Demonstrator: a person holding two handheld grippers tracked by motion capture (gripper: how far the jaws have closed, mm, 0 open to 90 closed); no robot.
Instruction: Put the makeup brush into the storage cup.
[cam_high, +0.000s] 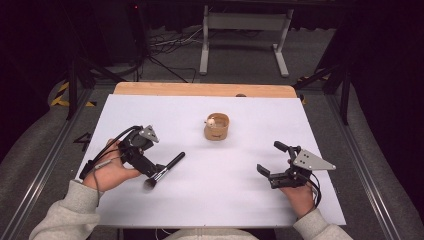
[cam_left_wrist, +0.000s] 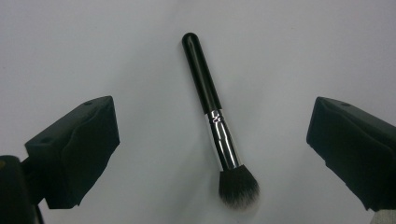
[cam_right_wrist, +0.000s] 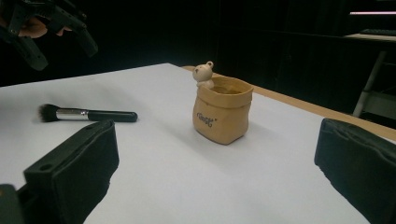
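Note:
A black makeup brush (cam_high: 165, 170) with a silver ferrule lies flat on the white table cover (cam_high: 225, 195), bristles toward the person. My left gripper (cam_high: 151, 169) hangs just above it, pointing down and open. In the left gripper view the brush (cam_left_wrist: 212, 116) lies between the wide-apart jaws of the left gripper (cam_left_wrist: 212, 107), touching neither. A small tan bag-shaped cup (cam_high: 216, 126) with a little bear on its rim stands at the table's middle. My right gripper (cam_high: 270, 158) rests open at the front right, aimed at the cup (cam_right_wrist: 222, 109). The right gripper (cam_right_wrist: 215, 140) holds nothing.
A wooden table edge (cam_high: 200, 89) shows beyond the white cover. Behind the table are a white metal stand (cam_high: 245, 30) and cables (cam_high: 170, 45) on the floor. The left gripper (cam_right_wrist: 46, 28) hangs over the brush (cam_right_wrist: 88, 114) in the right gripper view.

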